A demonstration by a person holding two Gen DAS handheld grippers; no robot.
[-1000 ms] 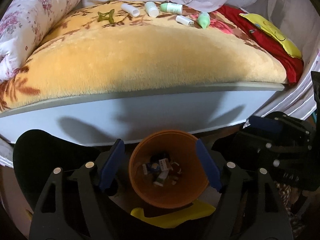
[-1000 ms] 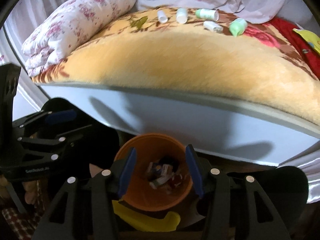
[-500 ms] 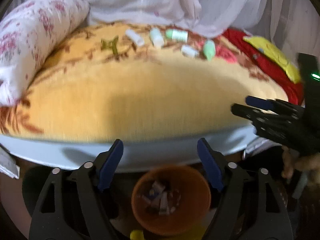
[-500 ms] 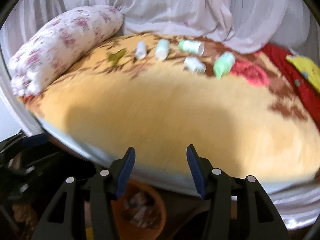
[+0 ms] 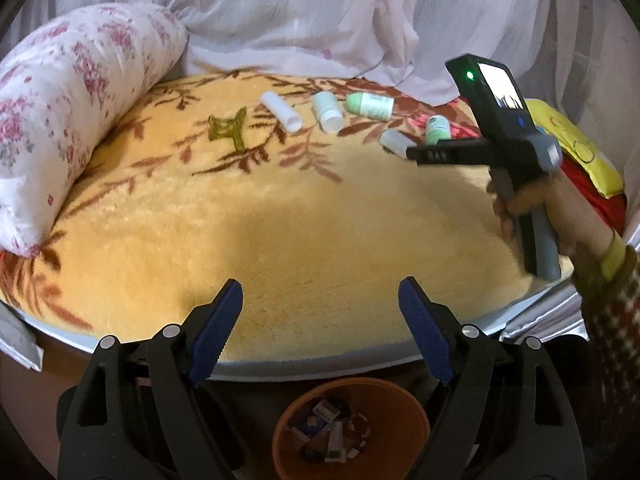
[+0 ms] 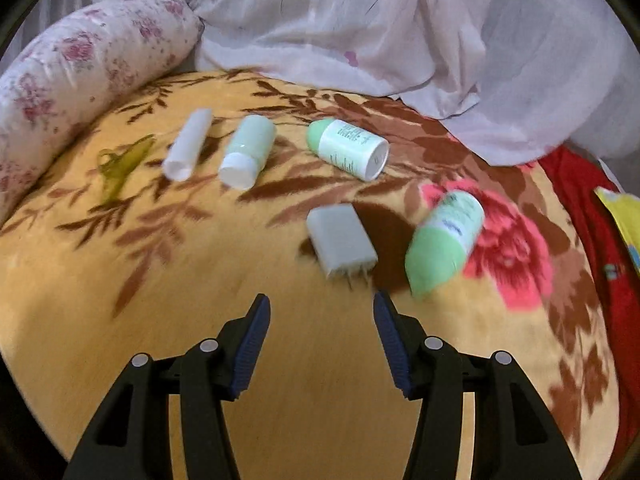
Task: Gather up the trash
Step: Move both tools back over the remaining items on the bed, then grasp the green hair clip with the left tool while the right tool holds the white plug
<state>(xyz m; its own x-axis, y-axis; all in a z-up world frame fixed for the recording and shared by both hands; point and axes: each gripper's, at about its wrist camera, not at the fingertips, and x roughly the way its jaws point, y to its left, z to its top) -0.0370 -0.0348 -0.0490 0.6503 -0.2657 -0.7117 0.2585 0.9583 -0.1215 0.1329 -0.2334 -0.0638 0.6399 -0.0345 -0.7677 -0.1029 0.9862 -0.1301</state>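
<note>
Charger (image 6: 341, 240), lying flat on the bed (image 6: 200, 280) just ahead of the right gripper (image 6: 321, 312), should be straddled squarely across its narrow sides by the spread, empty fingers; left gripper (image 5: 320, 312), likewise spread and empty, waits above the bin (image 5: 412, 408).

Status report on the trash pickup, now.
Both tongs open, empty. Right tongs nearest white charger. Five more items on blanket. Nothing in the way.

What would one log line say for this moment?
phase: reaching | right gripper: open, empty, nearing white charger | left gripper: open, empty | bin: below bed edge
</note>
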